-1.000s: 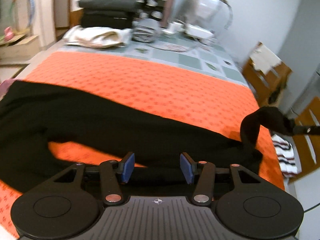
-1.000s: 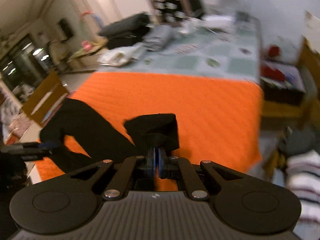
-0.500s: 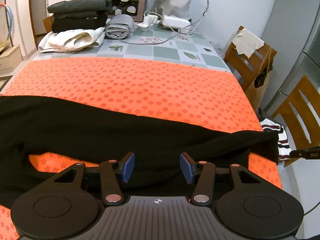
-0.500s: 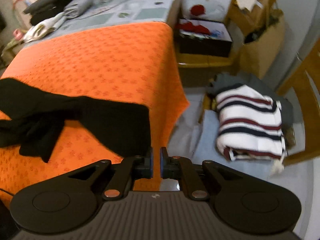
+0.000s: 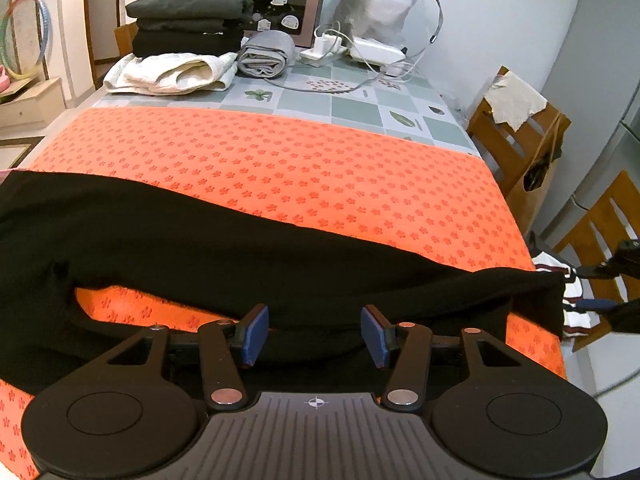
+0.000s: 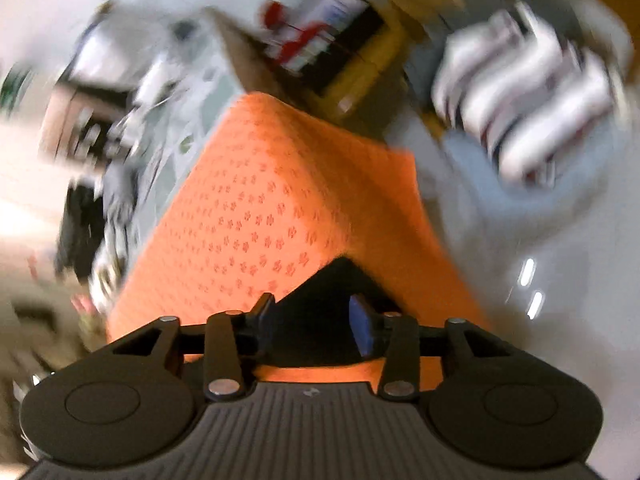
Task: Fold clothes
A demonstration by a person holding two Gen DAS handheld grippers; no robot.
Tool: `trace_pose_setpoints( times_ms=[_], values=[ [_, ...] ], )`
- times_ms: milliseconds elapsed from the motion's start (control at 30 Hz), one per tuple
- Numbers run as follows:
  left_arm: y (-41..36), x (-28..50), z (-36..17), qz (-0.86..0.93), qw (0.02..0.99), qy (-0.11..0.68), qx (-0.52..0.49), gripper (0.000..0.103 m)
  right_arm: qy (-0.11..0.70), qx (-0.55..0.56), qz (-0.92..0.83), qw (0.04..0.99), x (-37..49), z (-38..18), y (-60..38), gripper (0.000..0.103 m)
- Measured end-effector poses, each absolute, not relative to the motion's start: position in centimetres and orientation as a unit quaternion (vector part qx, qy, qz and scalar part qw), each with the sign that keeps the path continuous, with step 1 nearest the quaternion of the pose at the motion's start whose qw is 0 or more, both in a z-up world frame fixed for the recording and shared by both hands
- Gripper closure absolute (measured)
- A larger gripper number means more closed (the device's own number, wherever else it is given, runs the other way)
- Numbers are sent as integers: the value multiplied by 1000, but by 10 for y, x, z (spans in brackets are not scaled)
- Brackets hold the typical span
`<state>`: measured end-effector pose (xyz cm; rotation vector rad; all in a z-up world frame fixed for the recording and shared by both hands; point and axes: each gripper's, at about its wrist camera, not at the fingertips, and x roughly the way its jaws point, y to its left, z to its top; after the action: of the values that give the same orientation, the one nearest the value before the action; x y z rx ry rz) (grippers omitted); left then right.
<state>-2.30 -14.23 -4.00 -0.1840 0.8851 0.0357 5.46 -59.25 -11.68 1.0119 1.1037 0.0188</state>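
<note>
Right gripper (image 6: 312,320) fingers opening over black garment (image 6: 336,280).

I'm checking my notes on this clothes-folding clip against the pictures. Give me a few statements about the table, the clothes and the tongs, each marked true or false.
1. The black garment lies stretched across the orange mat. True.
2. The left tongs are clamped shut on the garment. False: their pads stand apart, with the cloth lying between them unpinched.
3. A stack of folded dark clothes sits at the far end of the table, on a white folded cloth. True.
4. The right tongs are pressed shut. False: their jaws are opening, with black cloth between the pads.
5. A rolled grey cloth lies on the orange mat. False: it lies beyond it, on the tiled tablecloth.
</note>
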Motion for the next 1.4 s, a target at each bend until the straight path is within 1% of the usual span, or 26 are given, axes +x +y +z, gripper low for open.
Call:
trace_pose_setpoints(
  times_ms=[100, 167, 400, 433, 467, 500, 533, 633, 767, 867, 967, 1067, 1200, 1267, 1300, 1400],
  values=[
    [-139, -27, -40, 25, 900, 425, -97, 49, 508, 538, -37, 672, 59, -132, -587, 54],
    [-136, -30, -41, 31, 899, 424, -103, 48, 517, 552, -55, 652, 65, -137, -582, 53],
    [-124, -39, -45, 53, 896, 421, -128, 48, 573, 495, -72, 649, 94, -139, -561, 54],
    [-122, -40, -46, 57, 896, 420, -131, 48, 580, 487, -72, 649, 96, -140, -559, 59],
    [-120, -41, -46, 61, 896, 419, -134, 48, 586, 479, -71, 650, 98, -141, -557, 69],
    [-118, -42, -47, 64, 896, 418, -137, 48, 591, 473, -71, 650, 100, -142, -556, 93],
    [-117, -44, -47, 68, 896, 417, -139, 48, 589, 476, -69, 649, 99, -141, -557, 95],
    [-112, -46, -49, 79, 893, 419, -146, 48, 561, 486, -51, 668, 101, -127, -559, 96],
    [-107, -46, -51, 82, 891, 422, -144, 48, 485, 508, 3, 712, 115, -83, -561, 97],
    [-109, -43, -48, 76, 894, 419, -140, 48, 430, 495, 58, 753, 129, -46, -558, 97],
    [-115, -43, -45, 68, 899, 413, -128, 48, 393, 474, 85, 783, 140, -22, -560, 97],
    [-119, -42, -43, 61, 902, 410, -117, 48, 394, 456, 85, 794, 143, -27, -562, 97],
    [-122, -41, -42, 59, 903, 411, -113, 48, 429, 415, 55, 800, 139, -64, -564, 97],
    [-122, -41, -42, 60, 902, 412, -111, 48, 449, 396, 31, 800, 133, -86, -566, 95],
    [-122, -40, -42, 60, 902, 412, -110, 48, 459, 387, 22, 799, 128, -95, -568, 92],
    [-123, -40, -41, 59, 903, 413, -106, 48, 479, 364, 6, 799, 114, -114, -572, 87]
  ],
)
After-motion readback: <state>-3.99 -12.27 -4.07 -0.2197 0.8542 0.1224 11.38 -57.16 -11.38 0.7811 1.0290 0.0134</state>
